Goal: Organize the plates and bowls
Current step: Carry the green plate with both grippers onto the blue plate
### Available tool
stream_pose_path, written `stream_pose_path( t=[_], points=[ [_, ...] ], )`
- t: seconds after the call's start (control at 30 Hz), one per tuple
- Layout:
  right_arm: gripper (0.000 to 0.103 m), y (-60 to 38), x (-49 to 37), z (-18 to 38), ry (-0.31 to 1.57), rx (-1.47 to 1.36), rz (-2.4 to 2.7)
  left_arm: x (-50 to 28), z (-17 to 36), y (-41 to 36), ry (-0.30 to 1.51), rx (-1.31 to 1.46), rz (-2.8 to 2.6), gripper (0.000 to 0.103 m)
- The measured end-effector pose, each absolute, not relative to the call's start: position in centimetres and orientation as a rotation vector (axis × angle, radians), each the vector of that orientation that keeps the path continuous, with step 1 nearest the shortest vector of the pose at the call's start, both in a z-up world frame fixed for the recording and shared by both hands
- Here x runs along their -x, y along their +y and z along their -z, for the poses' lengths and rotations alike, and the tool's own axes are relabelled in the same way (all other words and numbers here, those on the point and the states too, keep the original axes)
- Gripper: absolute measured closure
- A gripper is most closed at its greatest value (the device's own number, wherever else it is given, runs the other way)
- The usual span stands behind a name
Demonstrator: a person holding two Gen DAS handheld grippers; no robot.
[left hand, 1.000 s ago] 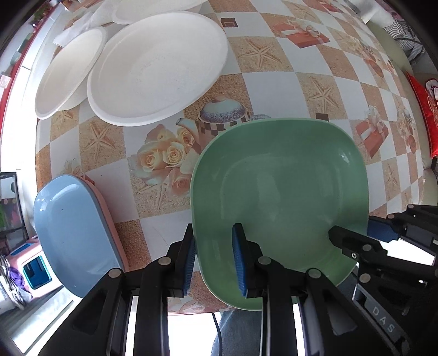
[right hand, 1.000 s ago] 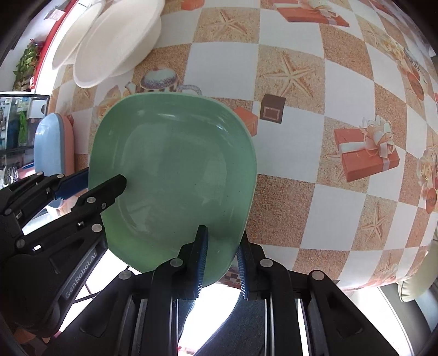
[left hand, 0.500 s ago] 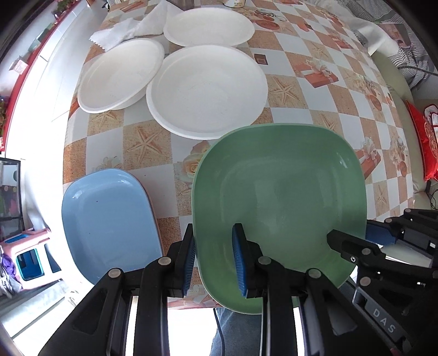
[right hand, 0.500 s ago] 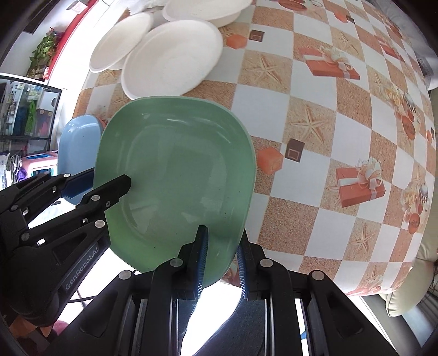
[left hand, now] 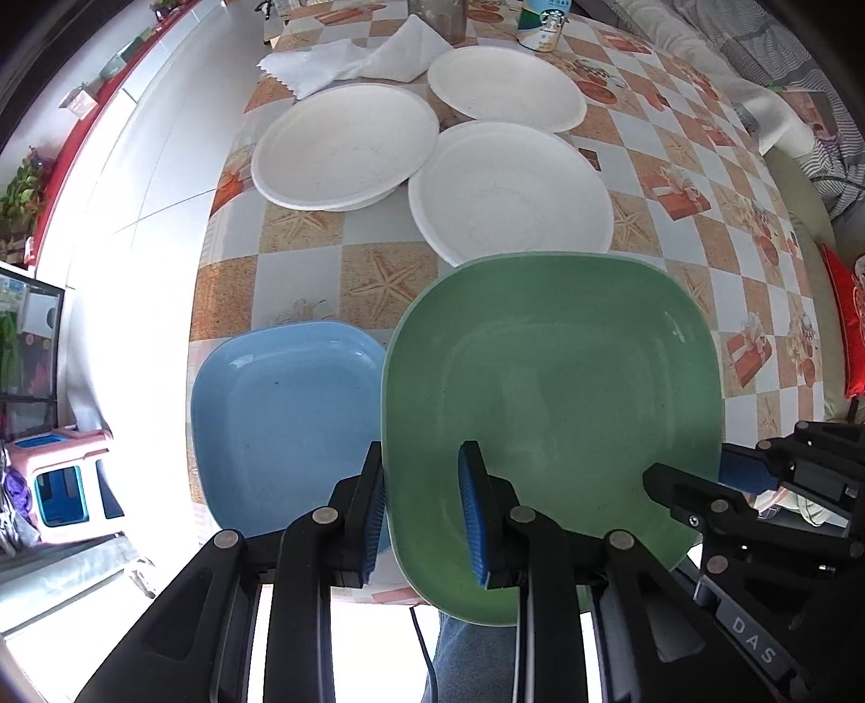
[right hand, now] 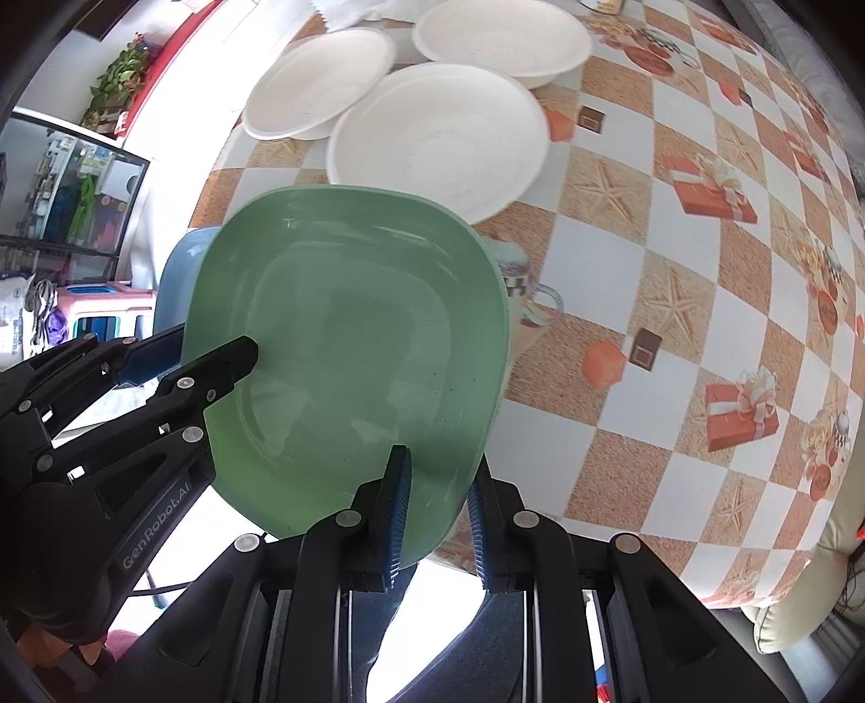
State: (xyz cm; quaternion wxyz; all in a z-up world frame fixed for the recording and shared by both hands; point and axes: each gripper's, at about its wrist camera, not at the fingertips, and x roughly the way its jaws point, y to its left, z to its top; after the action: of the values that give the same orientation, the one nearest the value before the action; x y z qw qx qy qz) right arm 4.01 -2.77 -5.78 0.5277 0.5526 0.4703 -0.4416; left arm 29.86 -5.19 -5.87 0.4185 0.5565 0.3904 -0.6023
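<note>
A green square plate [left hand: 551,389] hangs in the air above the table, held level by both grippers. My left gripper [left hand: 424,508] is shut on its left rim, one blue pad inside and one outside. My right gripper [right hand: 435,508] is shut on the plate's [right hand: 346,346] near right rim; it also shows as the black gripper [left hand: 686,481] at the right of the left wrist view. On the table's near left corner lies a blue square plate [left hand: 281,411], beside and below the green one. Three white round plates [left hand: 508,189] lie farther back.
A checked tablecloth [right hand: 676,281] with starfish and gift prints covers the table. White napkins [left hand: 346,59] and a cup [left hand: 540,21] sit at the far edge. A pink stool [left hand: 59,486] stands on the floor to the left. A cushioned seat [right hand: 794,611] borders the right side.
Both grippers have risen with the green plate, so the table looks farther below. The blue plate and the three white plates have come fully into view.
</note>
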Motion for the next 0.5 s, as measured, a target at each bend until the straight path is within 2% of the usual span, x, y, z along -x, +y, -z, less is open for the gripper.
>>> stream_pose_path(
  t=[0.5],
  points=[
    [0.080,-3.2,-5.6,4.8,1.185,-1.268,0.934,-35.5,6.5,-5.9,1.067,-1.294,1.383,0.075]
  ],
)
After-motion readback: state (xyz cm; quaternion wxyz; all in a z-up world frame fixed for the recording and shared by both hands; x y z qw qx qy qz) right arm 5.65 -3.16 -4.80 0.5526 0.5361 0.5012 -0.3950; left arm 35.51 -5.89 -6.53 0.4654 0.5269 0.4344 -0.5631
